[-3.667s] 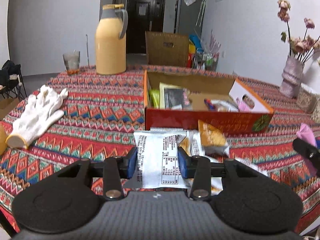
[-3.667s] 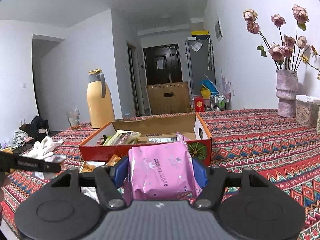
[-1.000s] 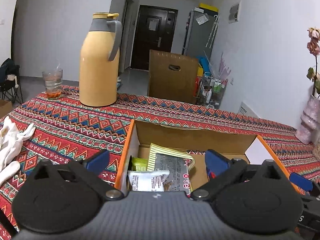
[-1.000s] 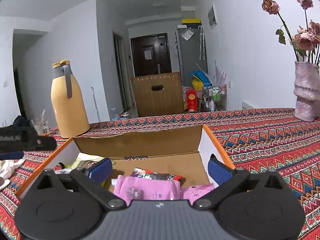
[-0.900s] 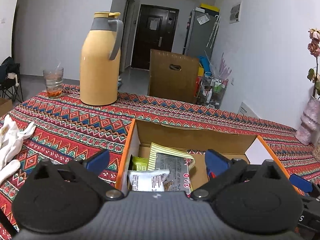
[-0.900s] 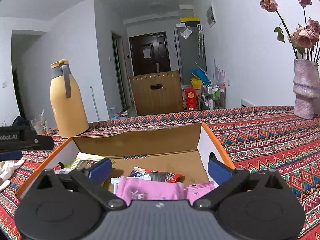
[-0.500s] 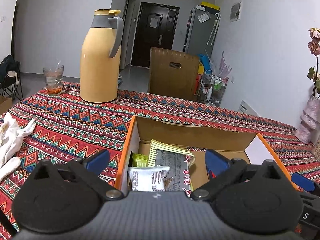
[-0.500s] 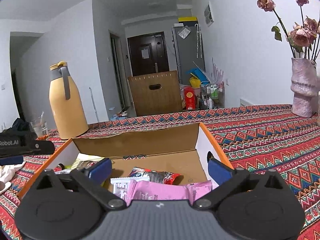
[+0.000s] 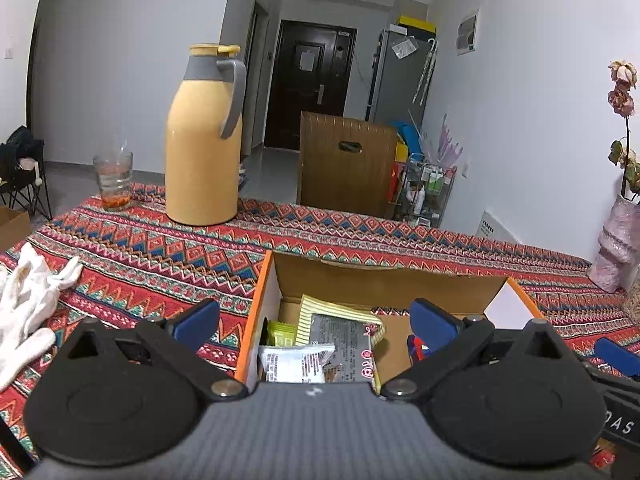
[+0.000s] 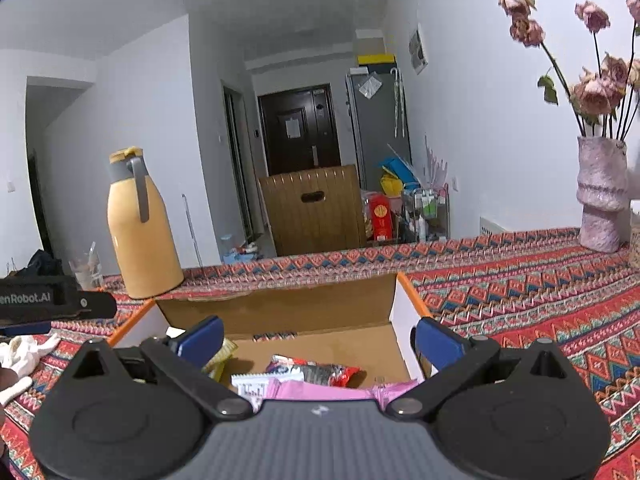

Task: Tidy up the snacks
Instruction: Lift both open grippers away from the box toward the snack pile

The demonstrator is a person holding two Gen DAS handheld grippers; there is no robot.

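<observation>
**Snacks boxed, both jaws empty**

Snacks sit inside the cardboard box (image 9: 276, 280) on the bench (image 9: 160, 248): white packet (image 9: 294, 362), striped yellow pouch (image 9: 332, 312), pink packet (image 10: 316, 390), red wrapper (image 10: 320, 370). Left hand-held gripper (image 9: 314, 322) and right hand-held gripper (image 10: 318, 338) hover over the box, jaws spread, holding nothing. Probably mid-task; leftover snacks outside the box can't be seen. Only the left view shows the white glove (image 9: 28, 300) clearly; only the right view shows the vase (image 10: 600, 196) in full.
</observation>
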